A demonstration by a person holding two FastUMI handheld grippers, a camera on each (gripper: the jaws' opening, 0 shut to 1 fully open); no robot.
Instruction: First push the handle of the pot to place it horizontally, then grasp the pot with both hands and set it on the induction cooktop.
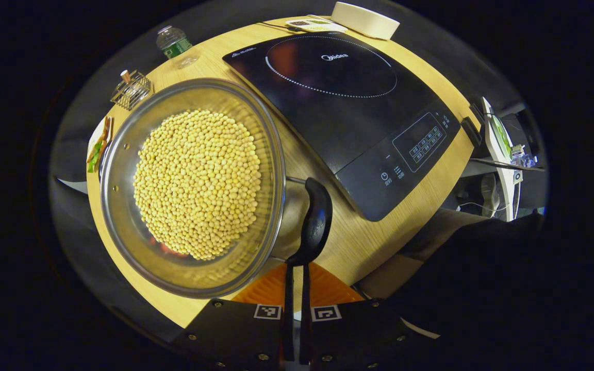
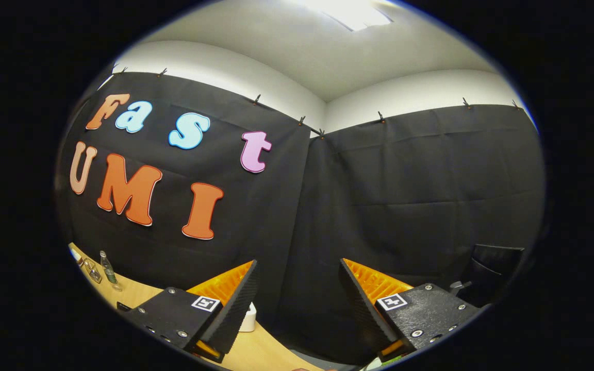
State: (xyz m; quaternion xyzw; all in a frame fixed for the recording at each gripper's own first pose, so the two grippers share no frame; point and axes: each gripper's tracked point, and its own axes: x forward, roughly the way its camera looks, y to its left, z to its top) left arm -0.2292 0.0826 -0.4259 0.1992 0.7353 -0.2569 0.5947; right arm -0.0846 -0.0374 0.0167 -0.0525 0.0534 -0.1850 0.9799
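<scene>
Now, steel pot (image 1: 192,188) of soybeans (image 1: 197,184) beside the induction cooktop (image 1: 349,115)
Left gripper (image 1: 297,268), fingers nearly together, meets the black handle (image 1: 315,220); right gripper (image 2: 297,304) gapes wide, empty, well above the wooden table (image 1: 355,242)

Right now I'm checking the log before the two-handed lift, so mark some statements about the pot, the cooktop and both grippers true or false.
1. The pot holds yellow soybeans. True.
2. The pot sits on the induction cooktop. False: it stands on the wooden table beside the cooktop.
3. The left gripper has its fingers nearly together, their tips at the pot's black handle. True.
4. The right gripper is shut on the pot's rim. False: its fingers are wide apart with nothing between them, facing the black cloth wall.
5. A plastic bottle stands at the table's far end. True.
</scene>
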